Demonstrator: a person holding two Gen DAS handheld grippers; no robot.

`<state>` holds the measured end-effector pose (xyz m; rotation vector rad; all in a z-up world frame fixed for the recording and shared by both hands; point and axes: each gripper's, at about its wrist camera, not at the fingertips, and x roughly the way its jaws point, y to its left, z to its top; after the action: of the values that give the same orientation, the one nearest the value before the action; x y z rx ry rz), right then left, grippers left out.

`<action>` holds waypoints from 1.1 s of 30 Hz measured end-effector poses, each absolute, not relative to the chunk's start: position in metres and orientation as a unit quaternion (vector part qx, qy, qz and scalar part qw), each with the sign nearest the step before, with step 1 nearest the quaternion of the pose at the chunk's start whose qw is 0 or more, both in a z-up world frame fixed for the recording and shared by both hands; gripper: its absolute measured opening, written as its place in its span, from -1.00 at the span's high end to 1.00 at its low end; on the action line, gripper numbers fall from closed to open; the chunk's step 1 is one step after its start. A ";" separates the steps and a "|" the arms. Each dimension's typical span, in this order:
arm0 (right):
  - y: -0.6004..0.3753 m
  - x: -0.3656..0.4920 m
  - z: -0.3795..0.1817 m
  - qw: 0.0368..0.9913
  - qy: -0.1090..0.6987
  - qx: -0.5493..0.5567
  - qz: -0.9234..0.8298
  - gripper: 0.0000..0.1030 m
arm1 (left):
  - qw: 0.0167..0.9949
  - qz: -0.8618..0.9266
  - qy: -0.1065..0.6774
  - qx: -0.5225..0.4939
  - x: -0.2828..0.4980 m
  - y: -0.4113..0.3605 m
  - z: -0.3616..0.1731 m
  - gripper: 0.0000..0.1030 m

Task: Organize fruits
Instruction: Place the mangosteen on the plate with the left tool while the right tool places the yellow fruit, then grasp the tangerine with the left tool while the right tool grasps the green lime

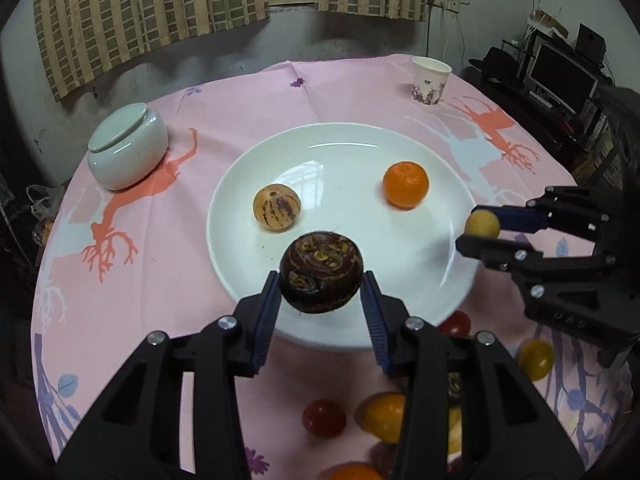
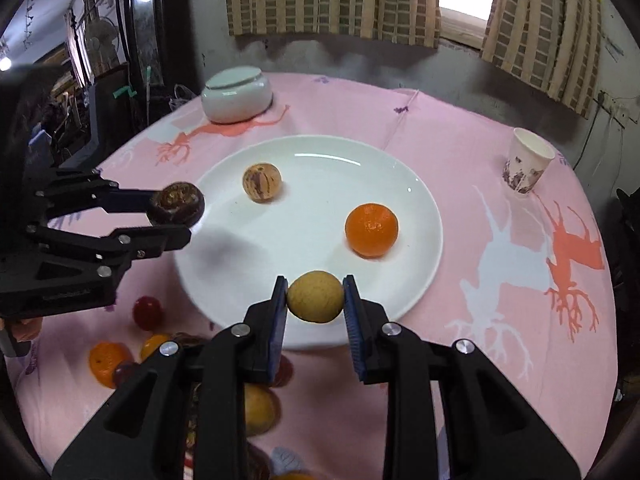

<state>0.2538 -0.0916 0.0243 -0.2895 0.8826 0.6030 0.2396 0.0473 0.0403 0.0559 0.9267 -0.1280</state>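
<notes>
Now my left tool [image 1: 320, 292] clamps the dark brown round fruit [image 1: 321, 271] above the white round plate's [image 1: 340, 136] near rim, my right tool [image 2: 315, 300] pinches the small yellow-tan fruit [image 2: 315, 296] likewise, open plate ahead.

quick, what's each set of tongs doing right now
Left tongs: shut on the round dark brown fruit.
Right tongs: shut on the small round yellow fruit.

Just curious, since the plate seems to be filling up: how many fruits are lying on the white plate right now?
2: a striped tan round fruit left of centre on the white round plate, and an orange mandarin toward its right. Two others are held in grippers above it.
</notes>
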 end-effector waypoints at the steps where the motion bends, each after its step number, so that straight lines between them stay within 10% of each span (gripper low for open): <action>1: -0.089 0.262 0.017 0.848 0.426 -0.142 0.281 0.46 | 0.890 -0.054 0.452 0.022 0.249 0.051 0.035 0.20; 10: -0.087 0.304 -0.015 0.847 0.454 -0.134 0.243 0.45 | 0.868 -0.020 0.496 0.001 0.289 0.071 -0.005 0.19; 13: -0.091 0.307 -0.010 0.865 0.432 -0.136 0.217 0.12 | 0.872 -0.008 0.490 -0.003 0.292 0.071 -0.007 0.17; 14: -0.094 0.305 -0.006 0.871 0.422 -0.135 0.212 -0.15 | 0.873 -0.002 0.488 -0.004 0.290 0.071 -0.005 0.13; 25: -0.166 0.242 0.043 0.893 0.388 -0.051 0.223 -0.16 | 0.896 0.012 0.443 0.021 0.213 0.060 0.046 -0.71; 33: -0.199 0.177 0.059 0.903 0.378 -0.048 0.198 -0.40 | 0.902 0.009 0.432 -0.004 0.157 0.056 0.062 -0.81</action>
<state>0.1773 -0.1989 0.0594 -0.0994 0.7820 0.4085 0.1573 0.0557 0.0621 -0.0082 0.8927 0.0193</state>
